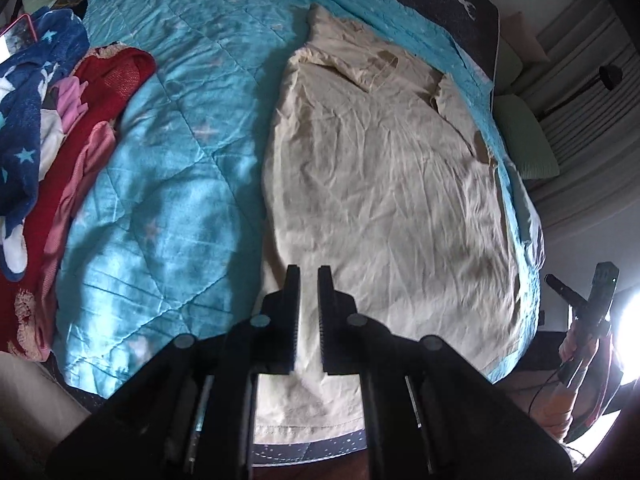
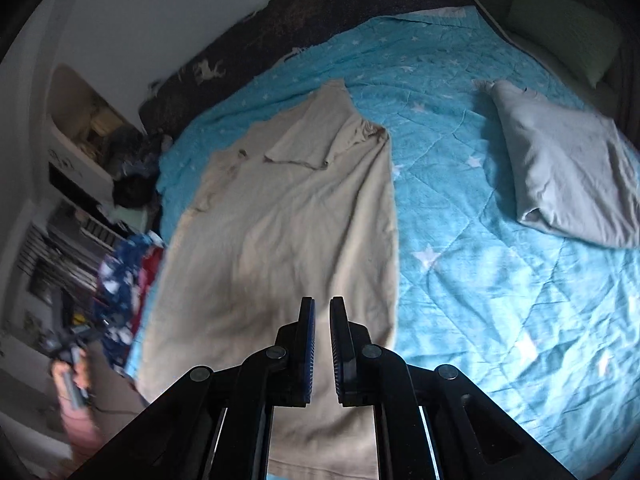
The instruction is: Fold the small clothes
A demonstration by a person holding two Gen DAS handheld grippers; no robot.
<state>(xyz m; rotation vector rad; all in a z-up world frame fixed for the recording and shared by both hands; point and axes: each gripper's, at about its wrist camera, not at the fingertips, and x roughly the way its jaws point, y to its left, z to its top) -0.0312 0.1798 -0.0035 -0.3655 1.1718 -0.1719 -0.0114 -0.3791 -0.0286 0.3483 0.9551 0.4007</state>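
Note:
A cream garment (image 1: pixel 380 184) lies spread flat and creased on the turquoise star quilt (image 1: pixel 168 160), with its sleeves folded in at the far end and its hem at the near edge of the bed. My left gripper (image 1: pixel 308 270) hovers over the near left part of the garment, jaws drawn to a narrow slit with nothing in it. In the right wrist view the same garment (image 2: pixel 288 220) runs away from my right gripper (image 2: pixel 322 302), which hangs above its near end, also nearly closed and empty.
A heap of red, pink and navy star clothes (image 1: pixel 60 120) lies on the left of the bed. A folded grey garment (image 2: pixel 568 184) rests on the quilt (image 2: pixel 500 300) at the right. Green pillows (image 1: pixel 528 140) and a dark deer-print blanket (image 2: pixel 320 12) line the far side.

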